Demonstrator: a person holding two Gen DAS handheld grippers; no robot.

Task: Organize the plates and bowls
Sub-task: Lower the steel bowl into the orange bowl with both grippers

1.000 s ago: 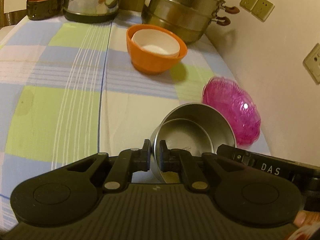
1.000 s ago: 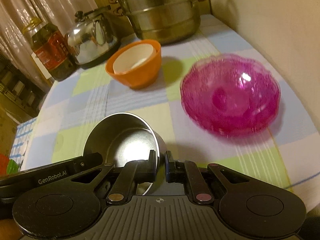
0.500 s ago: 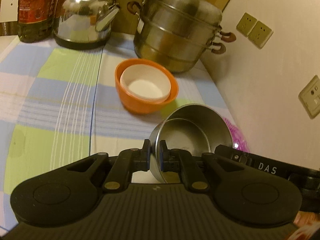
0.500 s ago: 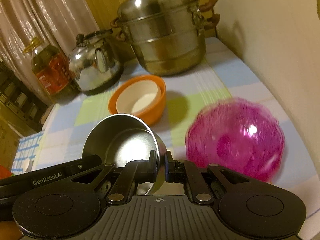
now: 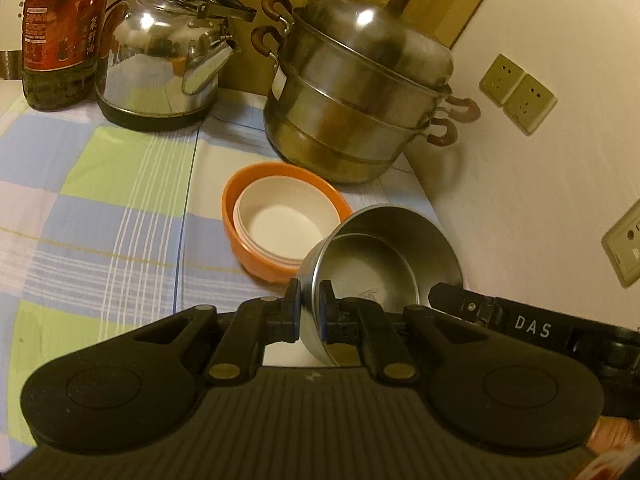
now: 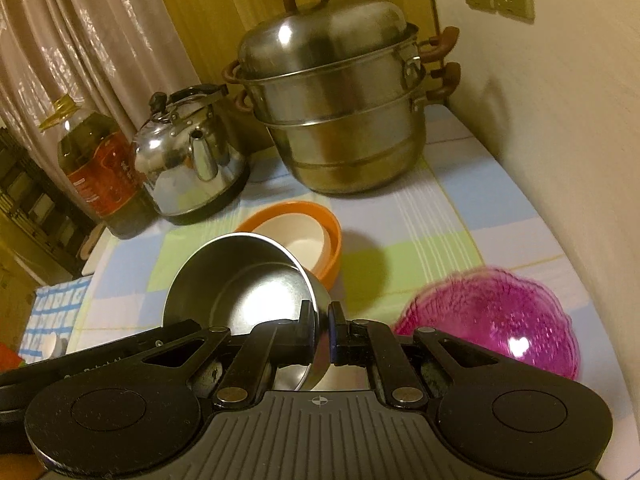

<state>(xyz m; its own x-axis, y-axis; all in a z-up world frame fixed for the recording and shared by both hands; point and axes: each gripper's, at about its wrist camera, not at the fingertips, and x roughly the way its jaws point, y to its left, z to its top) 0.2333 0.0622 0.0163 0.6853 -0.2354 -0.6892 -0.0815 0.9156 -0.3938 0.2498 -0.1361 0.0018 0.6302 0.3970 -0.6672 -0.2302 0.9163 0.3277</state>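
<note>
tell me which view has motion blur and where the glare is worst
Right wrist view: the pink bowl is smeared by motion blur, with one bright hotspot on it; the rest is fairly sharp. Left wrist view: little blur; strong highlights sit on the kettle and the steamer pot lid. Both views have a warm yellow cast and fisheye bending at the edges.

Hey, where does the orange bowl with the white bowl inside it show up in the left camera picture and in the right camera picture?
Left wrist view: the orange bowl sits at centre, just beyond and left of the steel bowl, in front of the steamer pot.
Right wrist view: the orange bowl is at centre, partly hidden behind the steel bowl's rim, left of the pink bowl.
Shared landmark: the steamer pot, behind the orange bowl in both.
</note>
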